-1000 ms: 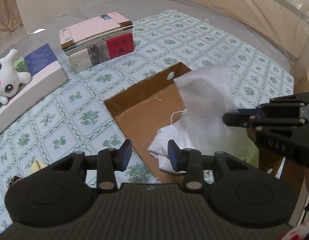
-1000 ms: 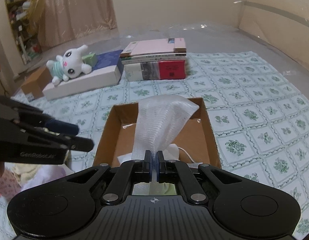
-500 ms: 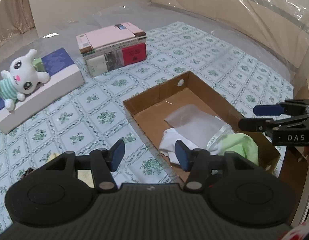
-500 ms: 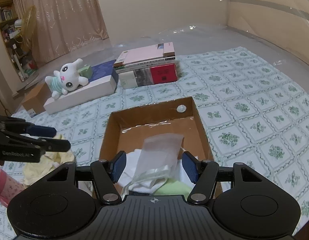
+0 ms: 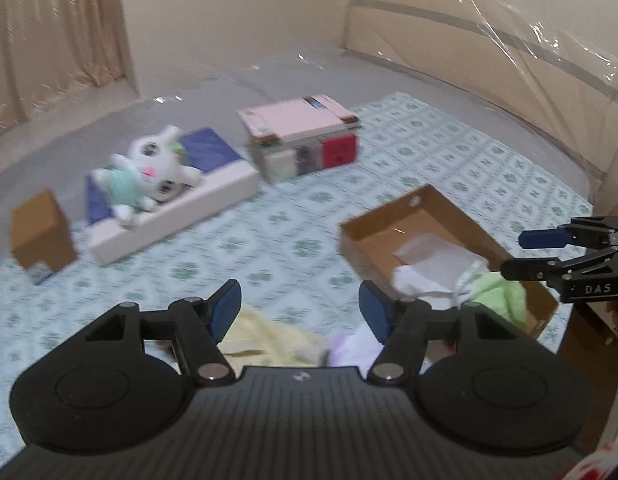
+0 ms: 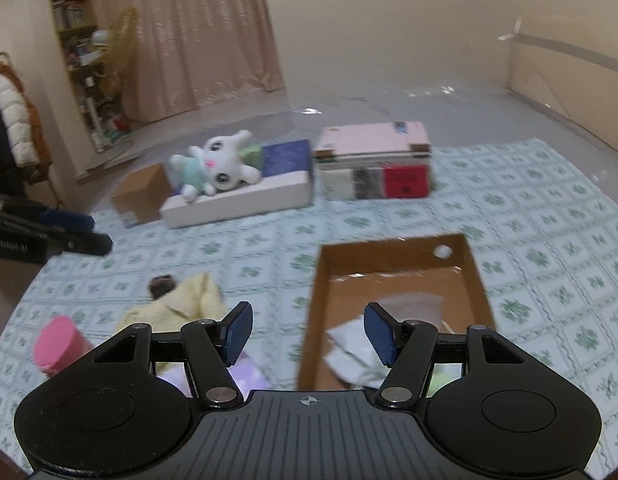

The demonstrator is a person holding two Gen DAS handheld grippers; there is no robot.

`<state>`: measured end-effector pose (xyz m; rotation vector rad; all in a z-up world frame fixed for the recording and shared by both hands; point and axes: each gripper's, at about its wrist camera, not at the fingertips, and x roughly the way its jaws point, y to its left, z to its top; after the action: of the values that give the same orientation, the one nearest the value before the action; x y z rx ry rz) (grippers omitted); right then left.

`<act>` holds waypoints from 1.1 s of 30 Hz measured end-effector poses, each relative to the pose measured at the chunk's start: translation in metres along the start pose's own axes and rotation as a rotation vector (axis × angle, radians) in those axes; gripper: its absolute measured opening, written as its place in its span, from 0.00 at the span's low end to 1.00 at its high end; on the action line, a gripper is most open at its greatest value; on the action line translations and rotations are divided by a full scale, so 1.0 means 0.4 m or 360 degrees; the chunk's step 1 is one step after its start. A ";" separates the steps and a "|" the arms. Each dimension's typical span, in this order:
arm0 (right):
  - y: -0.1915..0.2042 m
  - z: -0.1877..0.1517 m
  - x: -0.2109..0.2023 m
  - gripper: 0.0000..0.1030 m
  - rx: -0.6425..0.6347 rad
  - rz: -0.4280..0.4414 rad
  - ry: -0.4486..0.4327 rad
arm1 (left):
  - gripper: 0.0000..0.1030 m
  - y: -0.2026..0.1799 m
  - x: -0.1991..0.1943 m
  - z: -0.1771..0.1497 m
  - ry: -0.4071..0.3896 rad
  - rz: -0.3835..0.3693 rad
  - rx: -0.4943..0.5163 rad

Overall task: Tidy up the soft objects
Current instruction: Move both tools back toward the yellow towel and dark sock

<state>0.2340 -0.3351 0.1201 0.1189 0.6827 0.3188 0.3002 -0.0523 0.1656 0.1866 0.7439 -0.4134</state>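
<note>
I see crumpled white and green cloths [image 5: 461,276] in the shallow cardboard box [image 6: 393,256]; my left gripper [image 5: 300,312] is opening, empty, and my right gripper [image 6: 309,334] stands half-open, empty.

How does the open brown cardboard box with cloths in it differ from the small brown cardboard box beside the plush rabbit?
The open brown cardboard box is wide, shallow and topless, with white and green cloths inside; the small brown cardboard box is closed, narrower and blockier. The open one lies near the cameras; the small one sits farther back beside the white box bearing the plush rabbit. Both are plain brown cardboard.
</note>
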 end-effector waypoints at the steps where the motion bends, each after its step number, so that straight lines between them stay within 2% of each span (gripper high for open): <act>1: 0.021 0.002 0.002 0.60 -0.0022 0.0017 0.0001 | 0.62 0.020 -0.020 -0.004 -0.0012 0.0025 0.0008; 9: 0.141 0.006 0.044 0.60 -0.0149 0.0092 0.0042 | 0.66 0.153 -0.117 -0.063 -0.0034 0.0154 0.0098; 14: 0.192 0.012 0.092 0.60 -0.0231 0.0124 0.0072 | 0.68 0.230 -0.121 -0.104 -0.0012 0.0177 0.0050; 20: 0.250 0.011 0.176 0.60 -0.0346 0.0176 0.0144 | 0.68 0.326 -0.066 -0.139 0.0040 0.0165 -0.0042; 28: 0.315 -0.005 0.330 0.60 -0.0579 0.0262 0.0252 | 0.68 0.396 0.043 -0.183 0.0117 0.0139 0.0033; 33: 0.346 -0.028 0.442 0.60 -0.0759 0.0334 0.0369 | 0.68 0.442 0.122 -0.213 0.0184 0.0098 0.0033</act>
<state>0.3212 -0.1464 0.0345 -0.3075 0.8075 0.6959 0.3556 0.1190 0.0736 0.2537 0.8458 -0.3540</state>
